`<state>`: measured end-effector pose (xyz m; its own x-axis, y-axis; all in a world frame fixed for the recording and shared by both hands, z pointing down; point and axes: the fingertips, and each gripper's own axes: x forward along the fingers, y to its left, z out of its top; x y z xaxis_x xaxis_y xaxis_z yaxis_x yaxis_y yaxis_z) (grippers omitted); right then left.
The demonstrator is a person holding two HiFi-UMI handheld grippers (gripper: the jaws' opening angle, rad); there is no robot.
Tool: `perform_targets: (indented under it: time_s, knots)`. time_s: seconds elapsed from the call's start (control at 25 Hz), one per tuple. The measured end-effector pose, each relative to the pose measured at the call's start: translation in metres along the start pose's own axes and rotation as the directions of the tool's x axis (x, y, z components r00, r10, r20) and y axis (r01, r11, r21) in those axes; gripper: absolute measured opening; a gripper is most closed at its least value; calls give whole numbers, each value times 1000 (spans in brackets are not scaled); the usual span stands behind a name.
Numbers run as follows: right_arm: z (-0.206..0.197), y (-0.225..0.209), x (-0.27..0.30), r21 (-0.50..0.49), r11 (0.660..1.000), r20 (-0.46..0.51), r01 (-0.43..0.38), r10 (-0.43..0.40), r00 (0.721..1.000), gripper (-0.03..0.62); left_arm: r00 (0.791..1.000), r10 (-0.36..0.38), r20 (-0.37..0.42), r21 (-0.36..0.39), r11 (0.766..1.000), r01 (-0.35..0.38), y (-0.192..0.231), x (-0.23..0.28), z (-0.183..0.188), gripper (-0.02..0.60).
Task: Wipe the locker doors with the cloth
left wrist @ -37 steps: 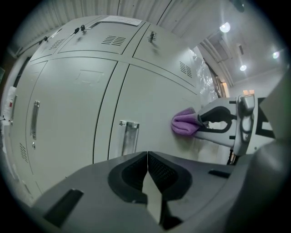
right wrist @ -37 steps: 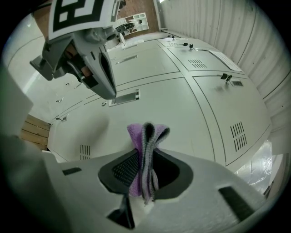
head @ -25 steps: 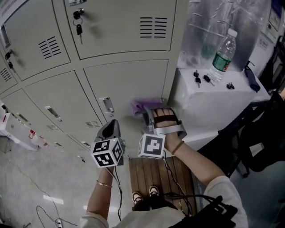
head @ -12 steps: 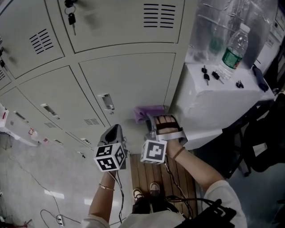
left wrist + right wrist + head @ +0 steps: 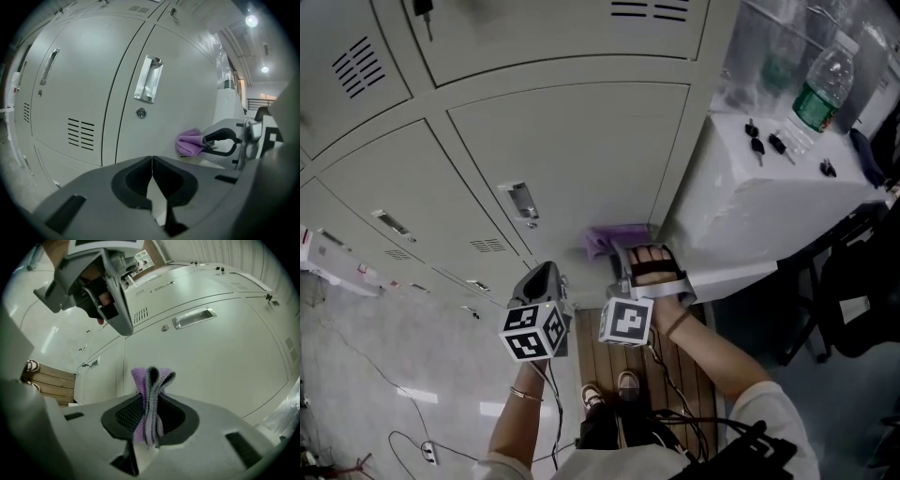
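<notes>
— At the lower right corner of the locker door [image 5: 581, 150], what does the figure show?

— A folded purple cloth [image 5: 612, 240] held in the right gripper [image 5: 150, 416]. The jaws are clamped across the cloth's layers. Its free end projects past the tips and appears to touch the panel, just beside the door's right edge and well below the handle [image 5: 522, 201].

— And the left gripper [image 5: 152, 180]?

— Jaws closed tip to tip, nothing between them. It hangs beside the right gripper, nearer the door's lower edge, and takes no part in the wipe.

— How is the cloth likely to handle?

— Judged by its look, it is light, soft, fleecy and limp. It should flatten against the steel under gentle pressure and slide easily. A limp fold may, however, roll up or creep out of the grip when dragged.

— Where is the best hold?

— Across all layers at the bunched end, as shown, leaving a short pad exposed. Too long an overhang would probably flop, and too short a one would risk bringing the jaw tips onto the paint.
</notes>
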<state>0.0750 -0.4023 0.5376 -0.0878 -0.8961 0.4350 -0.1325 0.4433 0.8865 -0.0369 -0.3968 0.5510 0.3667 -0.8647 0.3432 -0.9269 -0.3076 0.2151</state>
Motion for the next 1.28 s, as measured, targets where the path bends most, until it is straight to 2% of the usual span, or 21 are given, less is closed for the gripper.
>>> perform_targets:
  time_s: [0.76, 1.0, 1.28]
  knots:
    - [-9, 65, 36, 10, 998, -12, -65, 65, 998, 83, 997, 12, -82, -44, 999, -16, 23, 15, -61, 6]
    - [-11, 77, 42, 29, 997, -13, -71, 71, 997, 83, 996, 7, -89, -39, 999, -11, 26, 13, -66, 6]
    - [-8, 69, 36, 44, 998, 2, -53, 53, 999, 83, 998, -6, -68, -15, 1000, 5, 23, 8, -51, 6]
